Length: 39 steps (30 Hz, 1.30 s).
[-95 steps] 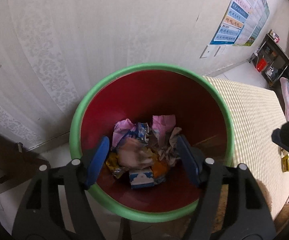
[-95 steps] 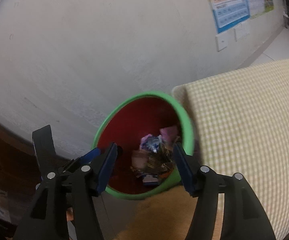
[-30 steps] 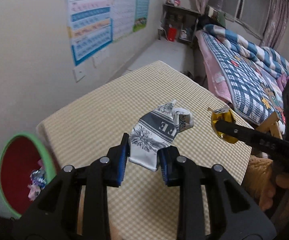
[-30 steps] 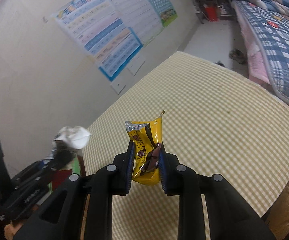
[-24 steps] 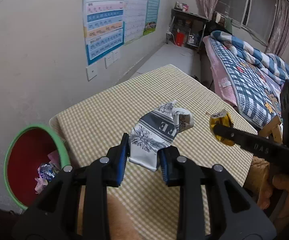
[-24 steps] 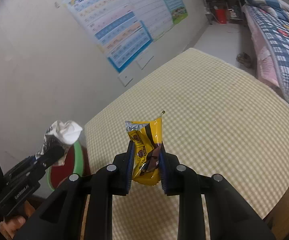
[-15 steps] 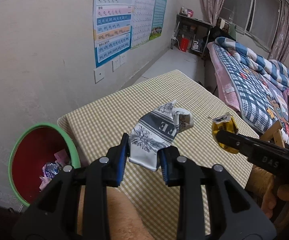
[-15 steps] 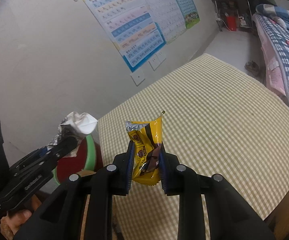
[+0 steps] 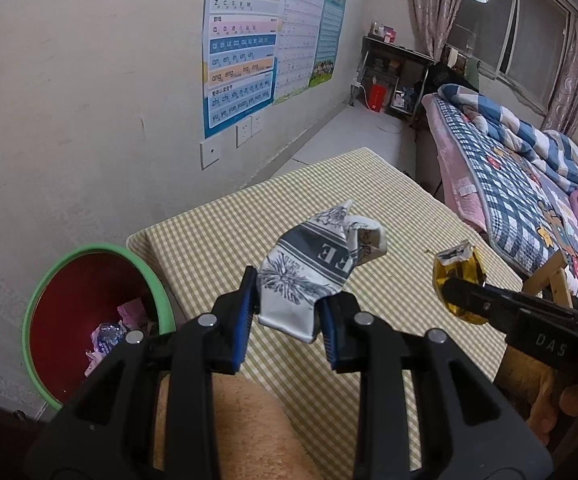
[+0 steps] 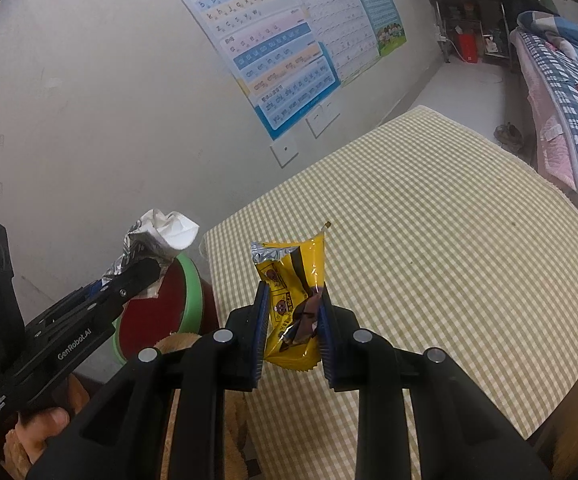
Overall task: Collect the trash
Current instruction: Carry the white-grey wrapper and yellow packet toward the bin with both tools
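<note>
My left gripper point(image 9: 289, 304) is shut on a crumpled white and grey wrapper point(image 9: 313, 268), held above the near left part of the checked table point(image 9: 369, 200). It also shows in the right wrist view point(image 10: 157, 240). My right gripper point(image 10: 291, 320) is shut on a yellow snack wrapper point(image 10: 293, 288), which also shows in the left wrist view point(image 9: 457, 276). The green-rimmed red trash bin point(image 9: 89, 312) stands on the floor at the table's left end, with several wrappers inside. In the right wrist view the bin point(image 10: 193, 292) is partly hidden behind the left gripper.
The yellow checked table point(image 10: 429, 240) stands against a wall with posters point(image 9: 241, 48). A bed with a blue plaid quilt point(image 9: 529, 184) lies to the right. A dark shelf point(image 9: 393, 80) stands at the far wall.
Both grippers now hold wrappers; 3.2 s ago they were open over the bin. In the last second both views swung left toward the bin, which looms larger.
</note>
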Motion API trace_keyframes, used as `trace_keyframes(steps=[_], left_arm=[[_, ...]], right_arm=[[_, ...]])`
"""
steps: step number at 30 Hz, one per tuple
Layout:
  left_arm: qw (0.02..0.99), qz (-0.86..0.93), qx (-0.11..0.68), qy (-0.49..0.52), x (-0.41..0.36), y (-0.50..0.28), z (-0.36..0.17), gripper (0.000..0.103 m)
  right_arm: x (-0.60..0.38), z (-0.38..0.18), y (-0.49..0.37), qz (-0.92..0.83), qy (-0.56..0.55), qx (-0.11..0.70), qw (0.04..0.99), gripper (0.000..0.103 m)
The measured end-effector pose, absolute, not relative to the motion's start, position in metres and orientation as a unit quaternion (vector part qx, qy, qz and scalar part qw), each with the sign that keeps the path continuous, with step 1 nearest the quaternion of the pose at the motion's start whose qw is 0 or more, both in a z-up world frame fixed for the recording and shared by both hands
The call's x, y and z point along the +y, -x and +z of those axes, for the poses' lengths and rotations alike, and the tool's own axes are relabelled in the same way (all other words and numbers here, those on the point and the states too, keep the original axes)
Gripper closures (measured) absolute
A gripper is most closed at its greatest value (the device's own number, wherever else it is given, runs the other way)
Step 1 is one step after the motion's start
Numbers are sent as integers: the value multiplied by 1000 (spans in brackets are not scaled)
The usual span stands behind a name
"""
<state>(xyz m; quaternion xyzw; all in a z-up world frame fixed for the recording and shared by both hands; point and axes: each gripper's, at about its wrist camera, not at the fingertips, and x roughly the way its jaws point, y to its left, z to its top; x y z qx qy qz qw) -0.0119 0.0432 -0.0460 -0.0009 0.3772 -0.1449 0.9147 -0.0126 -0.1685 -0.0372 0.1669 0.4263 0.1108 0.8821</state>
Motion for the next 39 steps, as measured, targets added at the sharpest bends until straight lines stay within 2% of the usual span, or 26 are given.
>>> trace_keyframes(steps=[39], left_arm=[[914, -69, 397, 40, 123, -3, -70, 75]], right_arm=[[-101, -42, 0, 147, -136, 444, 873, 80]])
